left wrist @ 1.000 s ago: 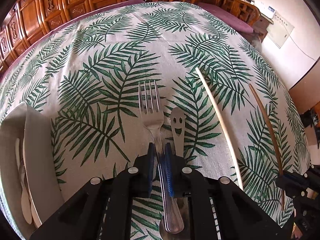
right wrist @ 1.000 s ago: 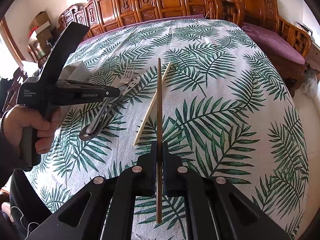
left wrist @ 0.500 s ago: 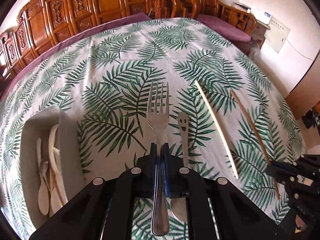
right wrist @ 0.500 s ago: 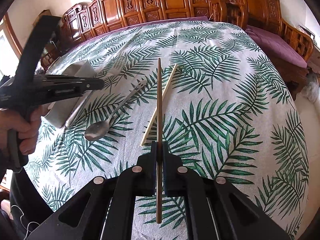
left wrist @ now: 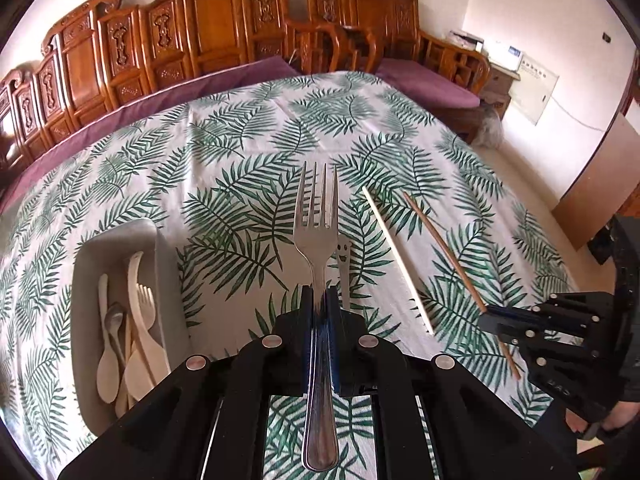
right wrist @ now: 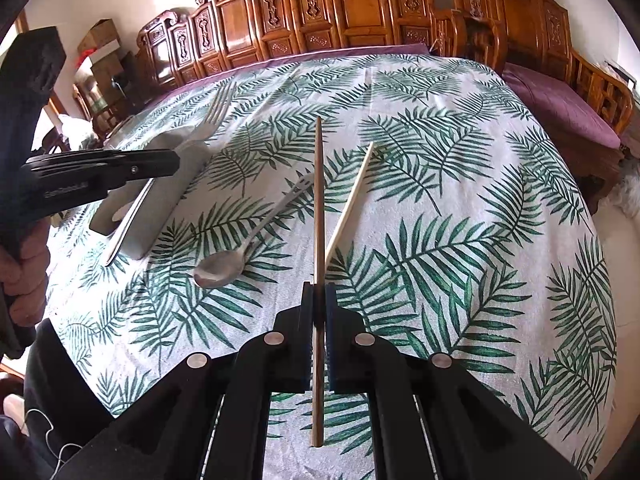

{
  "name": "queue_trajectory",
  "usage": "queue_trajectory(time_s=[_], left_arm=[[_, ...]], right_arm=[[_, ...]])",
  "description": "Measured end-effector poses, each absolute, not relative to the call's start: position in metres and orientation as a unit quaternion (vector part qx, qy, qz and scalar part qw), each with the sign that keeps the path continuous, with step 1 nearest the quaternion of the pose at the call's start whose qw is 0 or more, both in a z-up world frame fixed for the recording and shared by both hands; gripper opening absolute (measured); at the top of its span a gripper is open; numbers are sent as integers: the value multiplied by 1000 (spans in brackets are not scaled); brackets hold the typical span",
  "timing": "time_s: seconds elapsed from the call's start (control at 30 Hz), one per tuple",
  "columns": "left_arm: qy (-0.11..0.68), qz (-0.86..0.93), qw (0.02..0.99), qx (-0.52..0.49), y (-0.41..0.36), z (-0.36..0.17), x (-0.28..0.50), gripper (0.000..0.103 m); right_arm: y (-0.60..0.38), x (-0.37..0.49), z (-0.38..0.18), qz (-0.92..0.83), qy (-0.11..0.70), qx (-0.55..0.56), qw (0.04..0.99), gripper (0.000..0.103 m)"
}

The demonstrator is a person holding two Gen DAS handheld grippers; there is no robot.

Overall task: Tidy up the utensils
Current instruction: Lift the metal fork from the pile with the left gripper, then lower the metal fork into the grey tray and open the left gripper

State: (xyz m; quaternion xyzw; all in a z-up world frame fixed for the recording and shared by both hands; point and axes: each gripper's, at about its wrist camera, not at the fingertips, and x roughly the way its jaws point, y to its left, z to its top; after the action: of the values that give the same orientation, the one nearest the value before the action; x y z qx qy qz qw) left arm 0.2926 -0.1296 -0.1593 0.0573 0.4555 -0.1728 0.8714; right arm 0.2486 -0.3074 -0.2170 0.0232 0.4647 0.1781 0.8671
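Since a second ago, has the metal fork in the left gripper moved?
Yes. The metal fork has risen off the tablecloth, clamped in the left gripper; the smiley spoon once beside it now lies far below.

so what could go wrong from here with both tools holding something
1. The left tool pinches the metal fork only at its narrow neck, so the smooth handle might pivot or slip on the way to the grey tray.
2. The tray already holds pale spoons and forks; the fork could land across them or on the rim.
3. The right tool grips the brown chopstick near its middle, so its long tip might knock the smiley spoon or the pale chopstick.
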Motion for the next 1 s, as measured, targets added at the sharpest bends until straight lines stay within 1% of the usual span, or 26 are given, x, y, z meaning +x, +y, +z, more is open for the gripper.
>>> queue_trajectory(time_s=[0.63, 1.0], left_arm=[[426, -144, 892, 42, -66, -131, 276, 6], [427, -116, 897, 21, -18, -134, 279, 6]], right_arm=[[-269, 249, -205, 196, 459, 4, 867, 6], [-231, 254, -198, 213, 459, -6, 862, 6]])
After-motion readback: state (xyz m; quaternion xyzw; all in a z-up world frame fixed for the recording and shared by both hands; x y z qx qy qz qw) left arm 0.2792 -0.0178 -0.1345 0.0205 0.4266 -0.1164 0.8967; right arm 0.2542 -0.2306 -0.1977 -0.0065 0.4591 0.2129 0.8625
